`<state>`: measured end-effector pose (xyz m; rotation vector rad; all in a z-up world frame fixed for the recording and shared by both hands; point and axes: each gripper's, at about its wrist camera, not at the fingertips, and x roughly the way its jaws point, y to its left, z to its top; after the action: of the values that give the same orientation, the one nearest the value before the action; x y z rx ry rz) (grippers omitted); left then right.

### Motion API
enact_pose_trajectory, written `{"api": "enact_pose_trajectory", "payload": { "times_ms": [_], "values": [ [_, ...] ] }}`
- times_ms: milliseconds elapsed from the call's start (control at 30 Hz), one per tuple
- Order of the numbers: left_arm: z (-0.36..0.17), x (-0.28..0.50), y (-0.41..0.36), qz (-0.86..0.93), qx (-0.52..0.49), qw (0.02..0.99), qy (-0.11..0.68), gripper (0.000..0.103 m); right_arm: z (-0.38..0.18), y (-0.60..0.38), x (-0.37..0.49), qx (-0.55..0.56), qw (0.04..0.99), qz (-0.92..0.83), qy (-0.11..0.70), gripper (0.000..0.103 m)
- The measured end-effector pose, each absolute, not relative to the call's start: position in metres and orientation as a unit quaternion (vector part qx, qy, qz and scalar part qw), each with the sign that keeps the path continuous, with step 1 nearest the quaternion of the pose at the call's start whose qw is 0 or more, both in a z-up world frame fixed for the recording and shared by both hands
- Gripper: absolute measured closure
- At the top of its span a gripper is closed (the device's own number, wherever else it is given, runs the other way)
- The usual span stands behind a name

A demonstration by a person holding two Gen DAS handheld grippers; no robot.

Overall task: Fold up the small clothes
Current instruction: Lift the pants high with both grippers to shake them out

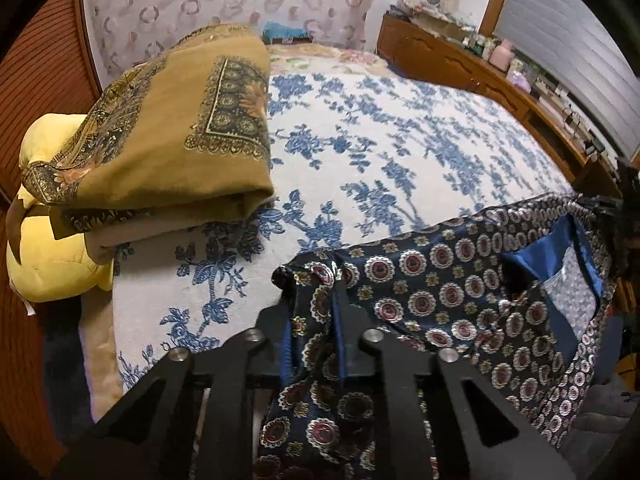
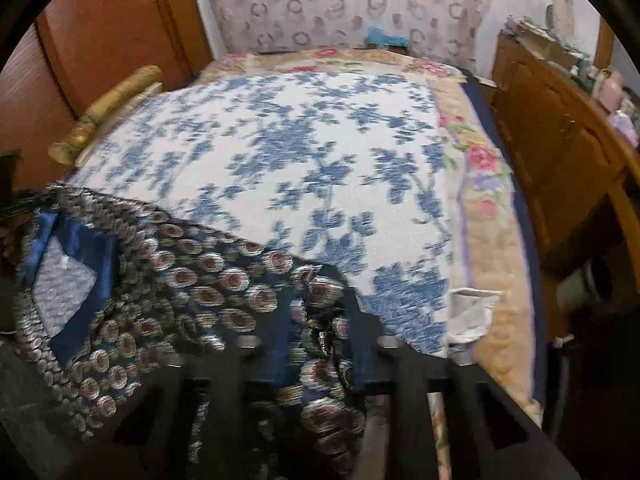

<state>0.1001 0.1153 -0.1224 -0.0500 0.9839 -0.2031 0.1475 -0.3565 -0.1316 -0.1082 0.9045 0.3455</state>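
Observation:
A navy garment (image 1: 460,280) with a red-and-white medallion print and bright blue lining lies over the near edge of the bed. A pale patch shows inside its lining. My left gripper (image 1: 316,304) is shut on a bunched corner of it, and the cloth hangs down between the black fingers. In the right wrist view the same garment (image 2: 180,264) spreads to the left. My right gripper (image 2: 320,312) is shut on another gathered corner. The cloth stretches between the two grippers.
The bed has a white cover with blue flowers (image 1: 380,140). A folded mustard blanket (image 1: 168,128) rests on a yellow pillow (image 1: 44,256) at the left. A wooden dresser (image 2: 560,152) with bottles runs along the right. A white scrap (image 2: 472,312) lies at the cover's right edge.

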Motion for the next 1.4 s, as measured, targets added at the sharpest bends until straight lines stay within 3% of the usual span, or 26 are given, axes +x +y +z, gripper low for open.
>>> {"api": "enact_pose_trajectory", "payload": {
  "times_ms": [33, 133, 733, 933, 1167, 1400],
  "values": [
    [-0.121, 0.097, 0.115, -0.096, -0.027, 0.88, 0.464, 0.092, -0.132, -0.356, 0.144, -0.055, 0.886, 0.165, 0.43, 0.089],
    [-0.107, 0.081, 0.113, -0.103, -0.042, 0.898, 0.426, 0.095, -0.125, -0.361, 0.131, -0.029, 0.893, 0.182, 0.41, 0.095],
    [0.106, -0.006, 0.124, -0.127, -0.06, 0.979, 0.15, 0.095, 0.098, -0.354, -0.039, -0.039, 0.969, 0.222, 0.099, 0.096],
    [0.153, -0.015, 0.137, -0.126, -0.058, 0.985, 0.099, 0.095, 0.157, -0.352, -0.064, -0.068, 0.976, 0.205, 0.043, 0.096],
    [0.176, 0.024, 0.148, -0.09, -0.046, 0.991, 0.093, 0.095, 0.185, -0.348, -0.021, -0.081, 0.981, 0.173, 0.034, 0.096],
    [0.115, 0.12, 0.149, -0.058, -0.025, 0.979, 0.195, 0.095, 0.123, -0.322, 0.095, -0.071, 0.98, 0.119, 0.146, 0.096]
  ]
}}
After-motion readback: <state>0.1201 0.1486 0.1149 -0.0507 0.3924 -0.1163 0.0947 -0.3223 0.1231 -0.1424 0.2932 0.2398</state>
